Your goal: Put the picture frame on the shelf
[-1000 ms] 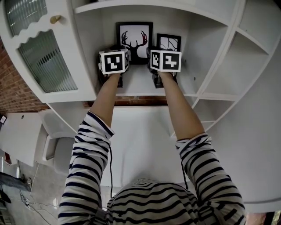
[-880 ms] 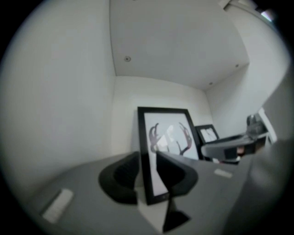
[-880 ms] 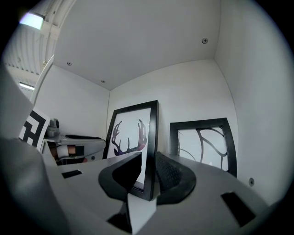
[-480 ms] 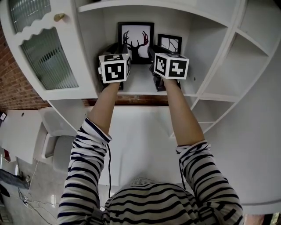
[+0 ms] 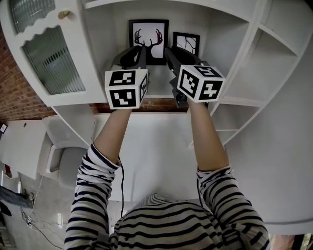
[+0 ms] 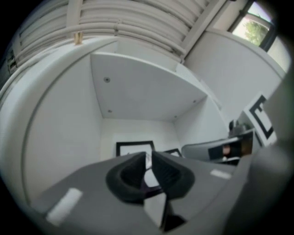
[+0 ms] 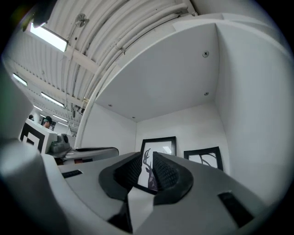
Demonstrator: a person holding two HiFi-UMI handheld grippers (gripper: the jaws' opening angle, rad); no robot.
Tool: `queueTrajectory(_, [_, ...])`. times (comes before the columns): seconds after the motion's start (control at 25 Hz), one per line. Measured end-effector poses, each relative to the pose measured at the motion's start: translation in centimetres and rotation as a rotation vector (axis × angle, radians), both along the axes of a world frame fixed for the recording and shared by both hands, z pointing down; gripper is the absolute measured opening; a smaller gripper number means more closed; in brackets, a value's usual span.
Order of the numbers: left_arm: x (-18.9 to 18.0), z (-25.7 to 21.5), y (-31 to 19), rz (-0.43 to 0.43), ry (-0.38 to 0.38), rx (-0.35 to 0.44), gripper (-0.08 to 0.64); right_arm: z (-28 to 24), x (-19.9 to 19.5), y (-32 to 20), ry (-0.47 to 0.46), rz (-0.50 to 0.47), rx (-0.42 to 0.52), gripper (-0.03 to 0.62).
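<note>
A black picture frame with a deer print point(image 5: 149, 33) leans upright against the back wall of the white shelf point(image 5: 156, 89). A smaller black frame with a branch print point(image 5: 186, 43) stands to its right. Both grippers hang in front of the shelf, apart from the frames. My left gripper point(image 5: 133, 52) and right gripper point(image 5: 177, 52) each show a narrow gap with nothing in it. In the right gripper view the deer frame point(image 7: 161, 144) shows through the gripper point(image 7: 148, 167) gap, the small frame point(image 7: 204, 157) beside it. The left gripper point(image 6: 148, 160) also faces the deer frame point(image 6: 133, 148).
A cabinet door with ribbed glass point(image 5: 49, 58) and a brass knob point(image 5: 63, 14) stands left of the shelf bay. Slanted white side shelves point(image 5: 254, 63) lie to the right. A white tabletop point(image 5: 156, 156) sits below, under my striped sleeves.
Both grippers have drawn back out of the shelf bay toward me and come nearer the head camera. The two frames have stayed where they stand.
</note>
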State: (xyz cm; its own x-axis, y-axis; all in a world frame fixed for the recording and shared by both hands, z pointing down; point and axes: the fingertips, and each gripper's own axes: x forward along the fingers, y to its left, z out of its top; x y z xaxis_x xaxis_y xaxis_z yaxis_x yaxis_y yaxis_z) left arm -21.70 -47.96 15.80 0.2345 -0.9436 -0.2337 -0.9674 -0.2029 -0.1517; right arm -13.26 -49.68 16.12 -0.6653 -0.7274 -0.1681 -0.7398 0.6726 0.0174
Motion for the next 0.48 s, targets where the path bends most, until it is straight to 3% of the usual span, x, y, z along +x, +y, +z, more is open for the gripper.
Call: queueTrajectory(0.48, [4.7,3.0,7.6,0.186,0.022,-0.011,0.038,2.3,1.4,9.1,-0.025,-0.106,0.069,0.023])
